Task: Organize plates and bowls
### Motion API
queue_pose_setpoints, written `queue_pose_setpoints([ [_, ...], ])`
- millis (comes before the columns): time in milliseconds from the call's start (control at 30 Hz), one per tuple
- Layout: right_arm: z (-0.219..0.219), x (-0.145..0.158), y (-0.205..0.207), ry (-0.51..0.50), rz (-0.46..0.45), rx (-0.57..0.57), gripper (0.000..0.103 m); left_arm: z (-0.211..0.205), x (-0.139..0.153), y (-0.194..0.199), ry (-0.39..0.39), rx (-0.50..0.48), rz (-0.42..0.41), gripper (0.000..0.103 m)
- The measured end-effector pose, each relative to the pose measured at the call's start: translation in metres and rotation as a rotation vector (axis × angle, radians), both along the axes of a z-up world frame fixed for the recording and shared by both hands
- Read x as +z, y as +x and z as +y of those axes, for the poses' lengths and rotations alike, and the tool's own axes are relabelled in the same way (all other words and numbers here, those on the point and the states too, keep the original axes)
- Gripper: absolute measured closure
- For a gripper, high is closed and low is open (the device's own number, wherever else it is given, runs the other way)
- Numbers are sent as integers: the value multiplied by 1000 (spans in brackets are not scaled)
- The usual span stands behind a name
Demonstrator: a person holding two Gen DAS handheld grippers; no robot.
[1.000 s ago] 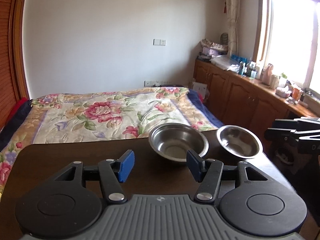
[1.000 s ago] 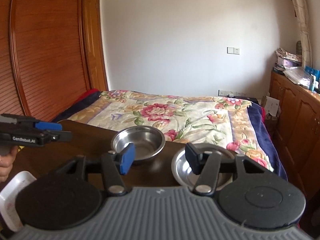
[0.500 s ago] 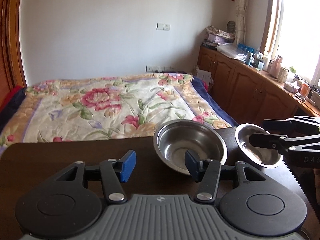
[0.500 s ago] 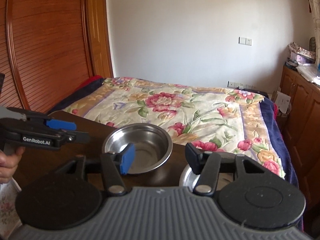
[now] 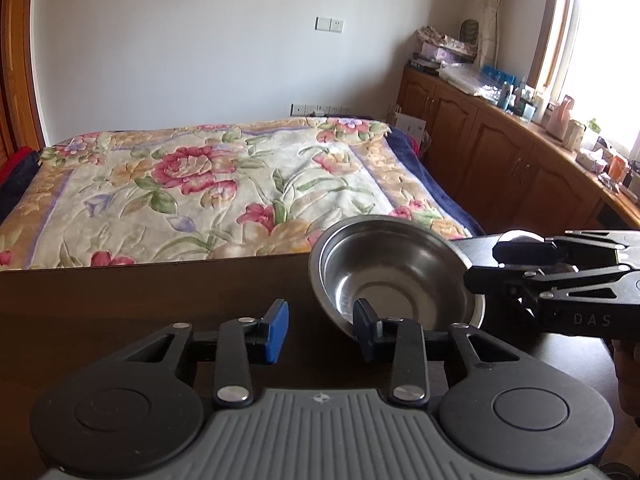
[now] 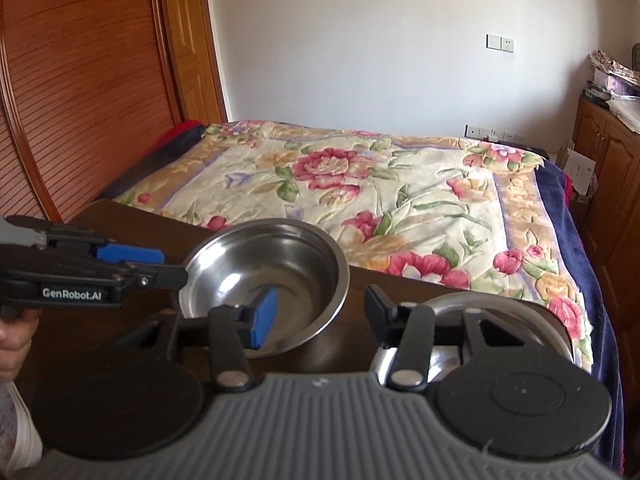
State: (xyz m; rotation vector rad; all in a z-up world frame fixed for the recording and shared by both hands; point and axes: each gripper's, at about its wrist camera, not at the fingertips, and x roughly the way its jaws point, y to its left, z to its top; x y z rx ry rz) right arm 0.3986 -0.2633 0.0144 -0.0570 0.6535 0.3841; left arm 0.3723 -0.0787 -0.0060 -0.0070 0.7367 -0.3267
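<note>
A larger steel bowl (image 5: 392, 276) (image 6: 268, 276) stands on the dark wooden table (image 5: 140, 292) near its far edge. My left gripper (image 5: 320, 330) is open, and its right finger overlaps the bowl's near rim. In the right wrist view the left gripper (image 6: 132, 268) reaches the bowl's left rim from the side. My right gripper (image 6: 320, 316) is open; its left pad shows in front of the larger bowl and its right finger over a smaller steel bowl (image 6: 500, 312). In the left wrist view the right gripper (image 5: 560, 280) hides most of that smaller bowl (image 5: 516, 236).
A bed with a floral cover (image 5: 200, 188) lies just beyond the table's far edge. A white plate (image 6: 16, 440) shows at the lower left, beside a person's hand (image 6: 12, 340). Wooden cabinets (image 5: 500, 152) line the right wall.
Both grippers have moved forward and closer to the bowls. The right gripper has come in over the smaller bowl, and the left has reached the larger bowl's rim.
</note>
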Motion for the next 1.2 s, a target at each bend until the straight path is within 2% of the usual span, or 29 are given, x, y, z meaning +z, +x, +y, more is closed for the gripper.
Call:
queue_pose_setpoints([
  [133, 2, -4, 3, -3, 15, -1, 55, -1, -1, 0, -12, 0, 10, 44],
  [233, 5, -7, 5, -12, 27, 8, 61, -1, -2, 0, -17, -3, 12, 45],
  [300, 8, -8, 6, -19, 35, 17, 66, -2, -2, 0, -23, -8, 14, 50],
  [367, 11, -10, 6, -30, 40, 23, 67, -3, -3, 0, -23, -11, 17, 54],
  [533, 14, -14, 9, -29, 60, 33, 68, -5, -5, 0, -21, -7, 21, 54],
  [867, 14, -12, 6, -6, 77, 40, 82, -1, -8, -3, -22, -1, 42, 59],
  [1200, 3, 12, -10, 24, 21, 27, 85, -2, 21, -23, -50, -20, -7, 60],
])
